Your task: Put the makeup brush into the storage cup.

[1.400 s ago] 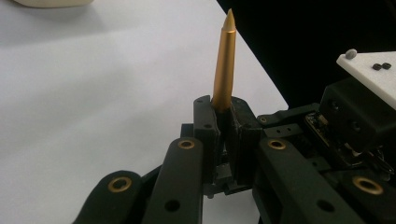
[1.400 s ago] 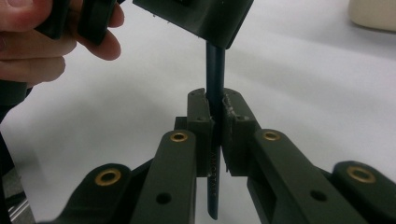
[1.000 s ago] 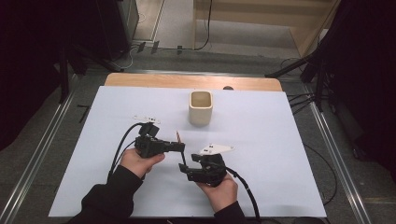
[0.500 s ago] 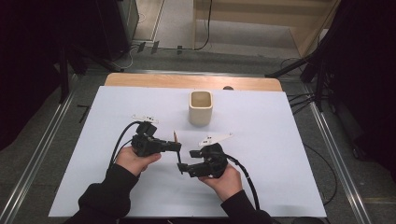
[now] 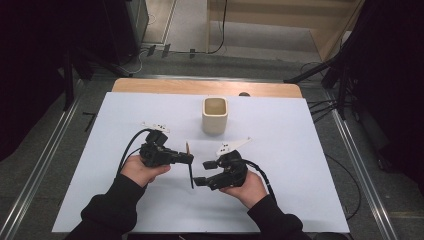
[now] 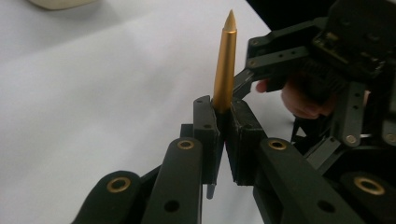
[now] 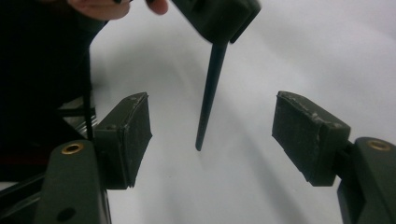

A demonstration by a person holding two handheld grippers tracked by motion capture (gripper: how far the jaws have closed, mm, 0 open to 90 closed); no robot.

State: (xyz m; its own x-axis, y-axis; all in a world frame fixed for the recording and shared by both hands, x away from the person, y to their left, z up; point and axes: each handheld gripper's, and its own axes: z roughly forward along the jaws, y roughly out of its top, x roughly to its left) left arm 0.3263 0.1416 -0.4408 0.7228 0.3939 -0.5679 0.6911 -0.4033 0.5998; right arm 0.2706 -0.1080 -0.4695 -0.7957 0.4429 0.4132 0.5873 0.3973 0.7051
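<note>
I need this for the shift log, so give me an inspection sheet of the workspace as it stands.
Surface: white sheet over a wooden table.
Job's things: pen, gold end up, black end down, clamped in the left gripper; beige cup upright behind.
Clutter: nothing seen.
Grippers: left shut on the pen; right gripper open, jaws just opened, astride the black end without touching.
Cables: one black cable trails from each gripper.
Surroundings: floor cables, dark stands.

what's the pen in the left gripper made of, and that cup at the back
The pen looks like metal at its gold end: a smooth, satiny sheen and a crisp pointed tip. Its dark end is matt black, plastic or coated metal; I can't tell which. The cup looks like ceramic or matt plastic: cream, thick-walled, squarish, with no gloss.
</note>
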